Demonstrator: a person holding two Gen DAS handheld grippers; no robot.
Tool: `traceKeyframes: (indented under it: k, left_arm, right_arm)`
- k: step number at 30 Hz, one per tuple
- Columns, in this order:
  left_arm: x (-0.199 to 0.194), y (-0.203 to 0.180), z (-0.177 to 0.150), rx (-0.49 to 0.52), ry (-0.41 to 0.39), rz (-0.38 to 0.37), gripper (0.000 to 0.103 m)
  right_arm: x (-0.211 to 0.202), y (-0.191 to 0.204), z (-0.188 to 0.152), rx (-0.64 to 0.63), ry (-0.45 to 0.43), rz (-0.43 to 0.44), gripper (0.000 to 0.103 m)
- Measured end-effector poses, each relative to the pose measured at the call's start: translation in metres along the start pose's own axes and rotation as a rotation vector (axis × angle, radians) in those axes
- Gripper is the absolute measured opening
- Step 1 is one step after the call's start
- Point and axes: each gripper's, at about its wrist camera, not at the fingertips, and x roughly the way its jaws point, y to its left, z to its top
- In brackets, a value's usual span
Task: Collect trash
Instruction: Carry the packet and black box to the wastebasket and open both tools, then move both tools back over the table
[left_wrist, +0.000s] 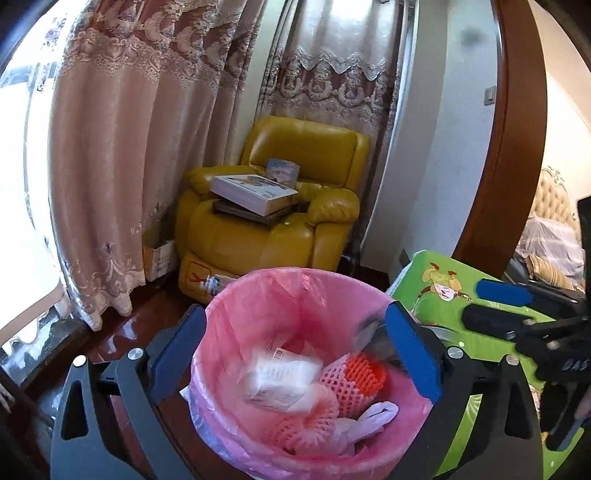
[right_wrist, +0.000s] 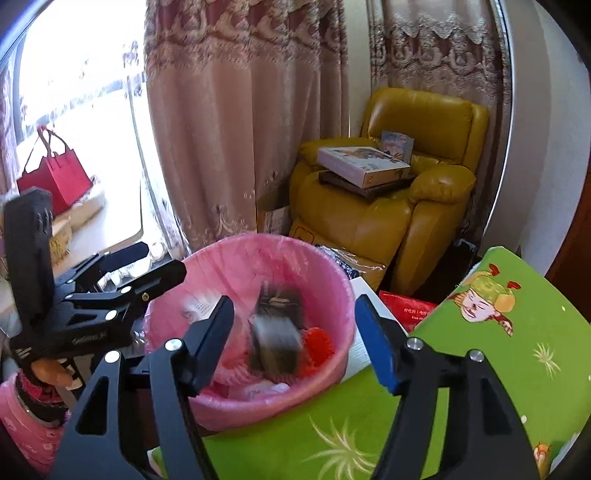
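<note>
Pink-lined bin (left_wrist: 236, 317), upright, mouth up; blurred dark packet (right_wrist: 275, 332) inside, long axis vertical; left gripper (left_wrist: 295, 354), right gripper (right_wrist: 295, 336) wide apart, empty

Glossy yellow leather armchair (left_wrist: 273, 206)

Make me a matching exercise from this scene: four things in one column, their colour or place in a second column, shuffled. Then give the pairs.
Things:
1. armchair
2. bin liner
3. flat box
4. tabletop

Descriptions:
A. lies on the seat of the chair
B. green with cartoon figures
C. yellow, standing by the curtains
D. pink, lining the waste bin

Pairs: 1-C, 2-D, 3-A, 4-B
</note>
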Motion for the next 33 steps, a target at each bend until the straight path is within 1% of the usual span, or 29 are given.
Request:
traceKeyframes:
  k: [3, 6, 8, 12, 15, 17, 20, 24, 26, 27, 29, 33]
  left_arm:
    - [-0.006, -0.005, -0.003, 0.009, -0.005, 0.016, 0.093]
    - [-0.011, -0.014, -0.008, 0.022, 0.013, 0.007, 0.093]
    - [-0.012, -0.021, -0.012, 0.023, 0.031, -0.013, 0.093]
    - [-0.012, -0.059, -0.02, 0.053, 0.072, -0.092, 0.093]
    - [-0.009, -0.102, -0.031, 0.102, 0.106, -0.168, 0.093]
    - [-0.006, -0.133, -0.039, 0.135, 0.128, -0.219, 0.093]
    - [0.0, -0.191, -0.055, 0.18, 0.181, -0.31, 0.093]
    - [0.003, -0.259, -0.074, 0.241, 0.242, -0.403, 0.093]
    - [0.006, -0.287, -0.083, 0.283, 0.254, -0.425, 0.093]
    - [0.007, -0.3, -0.088, 0.301, 0.26, -0.433, 0.093]
    - [0.01, -0.32, -0.097, 0.318, 0.276, -0.449, 0.093]
    - [0.019, -0.342, -0.103, 0.312, 0.296, -0.454, 0.093]
  right_arm:
    - [-0.021, -0.011, -0.01, 0.002, -0.02, -0.016, 0.066]
    - [-0.044, -0.023, -0.024, 0.01, -0.027, -0.032, 0.066]
    - [-0.059, -0.031, -0.036, 0.013, -0.028, -0.049, 0.066]
    - [-0.096, -0.054, -0.067, 0.022, -0.031, -0.101, 0.067]
    - [-0.124, -0.081, -0.094, 0.048, -0.03, -0.171, 0.067]
    - [-0.145, -0.104, -0.116, 0.08, -0.028, -0.234, 0.067]
    - [-0.177, -0.147, -0.148, 0.175, -0.02, -0.311, 0.067]
    - [-0.215, -0.202, -0.186, 0.279, -0.009, -0.444, 0.068]
    - [-0.236, -0.229, -0.204, 0.334, -0.012, -0.501, 0.07]
    - [-0.243, -0.24, -0.209, 0.349, -0.013, -0.522, 0.073]
    - [-0.256, -0.261, -0.22, 0.371, -0.012, -0.575, 0.074]
    - [-0.268, -0.304, -0.234, 0.443, -0.005, -0.646, 0.075]
